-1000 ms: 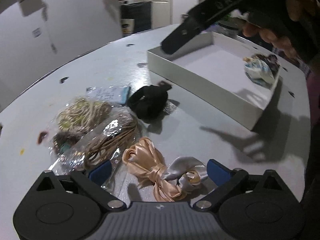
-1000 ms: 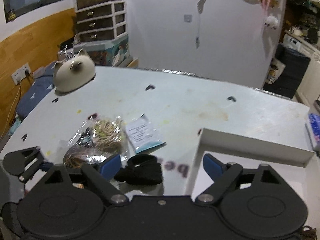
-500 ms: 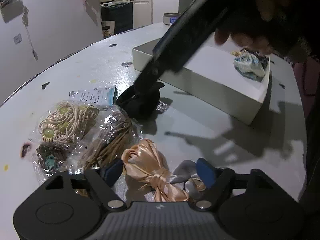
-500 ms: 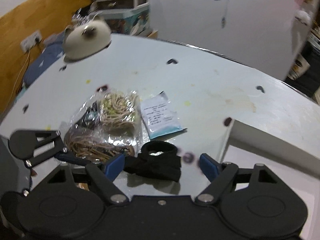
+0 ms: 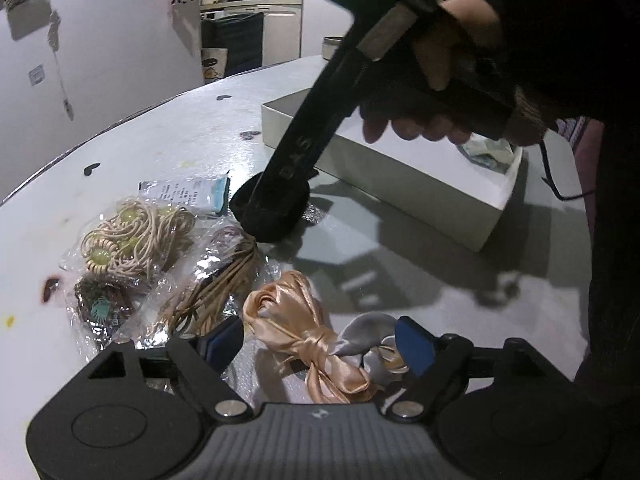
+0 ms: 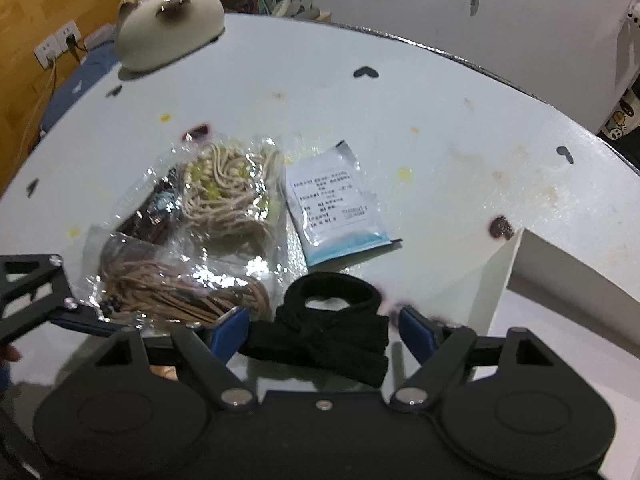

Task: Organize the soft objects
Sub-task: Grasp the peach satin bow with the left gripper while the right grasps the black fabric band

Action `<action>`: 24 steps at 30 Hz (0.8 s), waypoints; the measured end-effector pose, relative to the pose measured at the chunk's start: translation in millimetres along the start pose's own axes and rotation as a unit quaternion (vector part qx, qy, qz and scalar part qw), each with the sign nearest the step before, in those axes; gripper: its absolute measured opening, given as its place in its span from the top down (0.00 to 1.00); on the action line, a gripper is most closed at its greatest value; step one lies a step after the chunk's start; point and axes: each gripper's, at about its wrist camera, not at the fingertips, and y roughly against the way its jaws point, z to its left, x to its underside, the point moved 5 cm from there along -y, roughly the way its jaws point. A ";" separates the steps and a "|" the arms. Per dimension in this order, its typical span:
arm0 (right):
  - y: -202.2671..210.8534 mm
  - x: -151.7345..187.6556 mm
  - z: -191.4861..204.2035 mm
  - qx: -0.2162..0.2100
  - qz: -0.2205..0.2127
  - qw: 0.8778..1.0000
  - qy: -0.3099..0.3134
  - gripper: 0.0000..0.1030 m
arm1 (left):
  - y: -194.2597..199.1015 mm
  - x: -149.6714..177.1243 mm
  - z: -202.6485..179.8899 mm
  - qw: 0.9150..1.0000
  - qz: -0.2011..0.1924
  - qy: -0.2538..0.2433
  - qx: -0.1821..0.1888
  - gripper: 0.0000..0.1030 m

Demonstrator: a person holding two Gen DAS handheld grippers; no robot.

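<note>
A black fabric scrunchie lies on the white table between the open fingers of my right gripper; it also shows in the left wrist view under the right gripper's arm. My left gripper is open around a peach and grey satin bow. A white box holds a patterned cloth piece.
Two clear bags of cord hair ties lie left of the scrunchie. A white and blue sachet lies behind it. A cream cat-shaped object stands at the far table edge. The box wall rises at right.
My right gripper has come down from over the box to the black scrunchie, which now sits between its fingers. My left gripper has edged closer around the satin bow.
</note>
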 end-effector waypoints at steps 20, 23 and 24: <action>28.9 22.4 3.1 -0.003 -0.022 1.000 -0.022 0.57 | -18.8 0.7 -2.9 1.000 0.020 0.000 0.007 0.48; 36.8 26.9 7.3 -0.008 -0.028 0.999 -0.025 0.57 | -15.4 2.0 -0.3 0.999 0.017 0.034 0.002 0.55; 40.1 28.1 8.3 -0.009 -0.031 0.999 -0.026 0.57 | -14.5 1.8 1.3 0.999 0.015 0.049 0.001 0.57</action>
